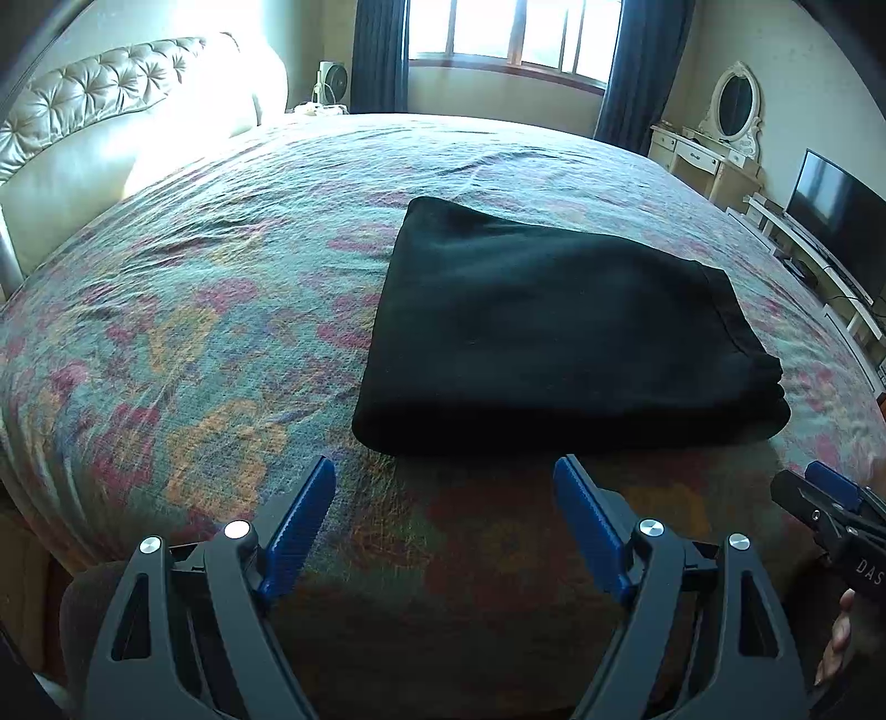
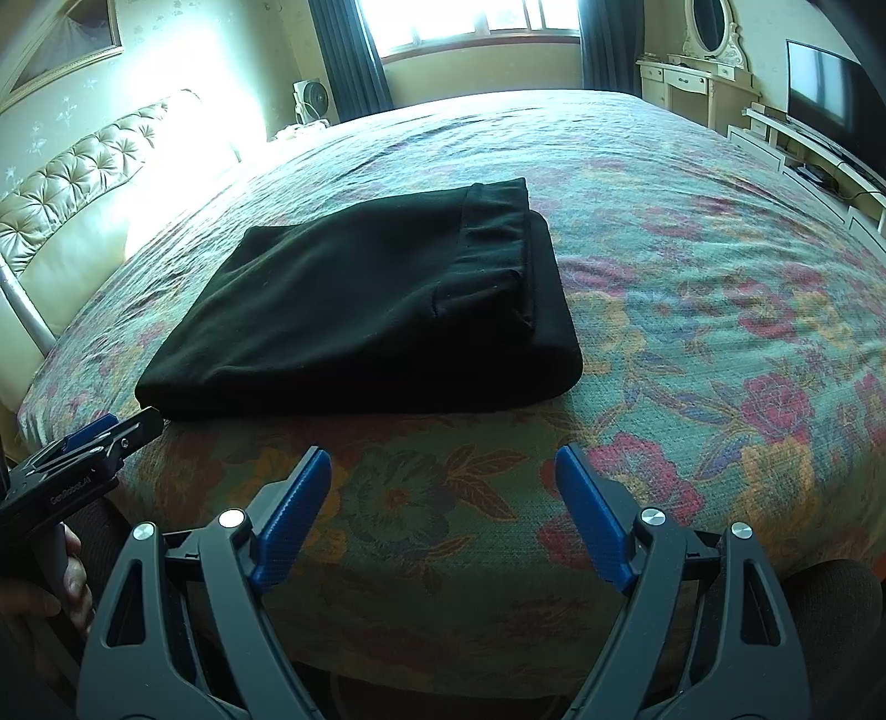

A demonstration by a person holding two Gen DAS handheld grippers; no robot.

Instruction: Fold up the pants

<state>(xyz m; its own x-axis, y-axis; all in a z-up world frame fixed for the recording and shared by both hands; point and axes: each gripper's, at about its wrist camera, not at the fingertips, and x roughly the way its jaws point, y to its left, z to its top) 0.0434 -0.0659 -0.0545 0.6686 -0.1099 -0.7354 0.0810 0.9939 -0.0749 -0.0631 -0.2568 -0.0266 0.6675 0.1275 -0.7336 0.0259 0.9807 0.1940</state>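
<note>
A: Where are the pants?

B: They lie folded into a thick black rectangle on the bed, on the flowered cover, a little near of the middle. In the right wrist view the waistband is at the far right end of the bundle, and the folded edge faces the near side.

A: Does a gripper touch them?

B: No. The left gripper is just near of the bundle's near edge, above the cover. Its blue fingers are spread wide and hold nothing. The right gripper is the same: wide open, nothing between the fingers, near of the pants and a bit to their right.

A: Do the two cameras see each other?

B: Yes. In the left view the right gripper shows at the right edge, and in the right view the left gripper shows at the left edge, close to the near left corner of the pants. I cannot tell whether it touches the cloth there.

A: And around the bed?

B: A tufted headboard at the left, a window with dark curtains at the far wall, a small fan near it. At the right stand a dresser with an oval mirror, and a TV.
</note>
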